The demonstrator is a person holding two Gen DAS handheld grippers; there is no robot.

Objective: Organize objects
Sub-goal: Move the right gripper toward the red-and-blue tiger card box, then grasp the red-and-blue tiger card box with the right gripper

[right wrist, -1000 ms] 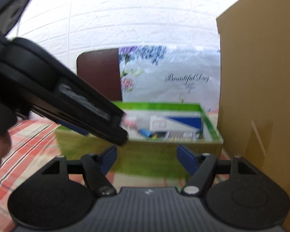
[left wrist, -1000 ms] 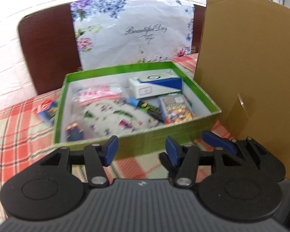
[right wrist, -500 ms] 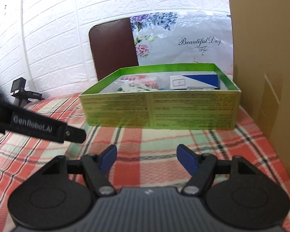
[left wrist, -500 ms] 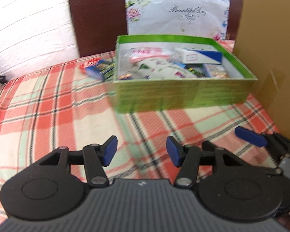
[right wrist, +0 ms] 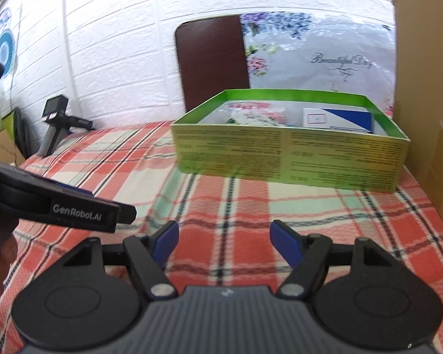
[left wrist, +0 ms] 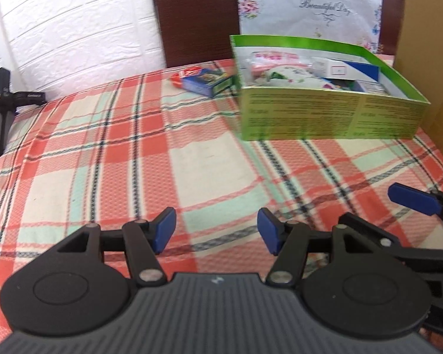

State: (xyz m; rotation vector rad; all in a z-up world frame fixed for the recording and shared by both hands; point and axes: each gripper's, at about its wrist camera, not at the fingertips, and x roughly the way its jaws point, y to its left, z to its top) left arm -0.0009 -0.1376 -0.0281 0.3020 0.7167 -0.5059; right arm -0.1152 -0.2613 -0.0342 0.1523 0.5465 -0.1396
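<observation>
A green open box (left wrist: pixel 325 115) stands at the far right of the plaid tablecloth and holds a floral pouch (left wrist: pixel 286 78), a white and blue carton (left wrist: pixel 348 70) and a red-printed packet (left wrist: pixel 268 57). It also shows in the right wrist view (right wrist: pixel 289 153). A small blue card box (left wrist: pixel 205 81) lies on the cloth just left of the green box. My left gripper (left wrist: pixel 217 230) is open and empty, low over the cloth, well short of the box. My right gripper (right wrist: pixel 224 240) is open and empty, also near the front.
A tall cardboard panel (left wrist: pixel 428 44) stands right of the green box. A dark chair back (left wrist: pixel 192 11) with a floral bag (left wrist: pixel 310 3) is behind the table. A black handheld device (left wrist: pixel 0 100) rests at the far left edge. The white brick wall lies behind.
Both grippers have pulled back and away from the green box, which now looks farther off. The left view has swung left, showing more cloth. Both stay open.
</observation>
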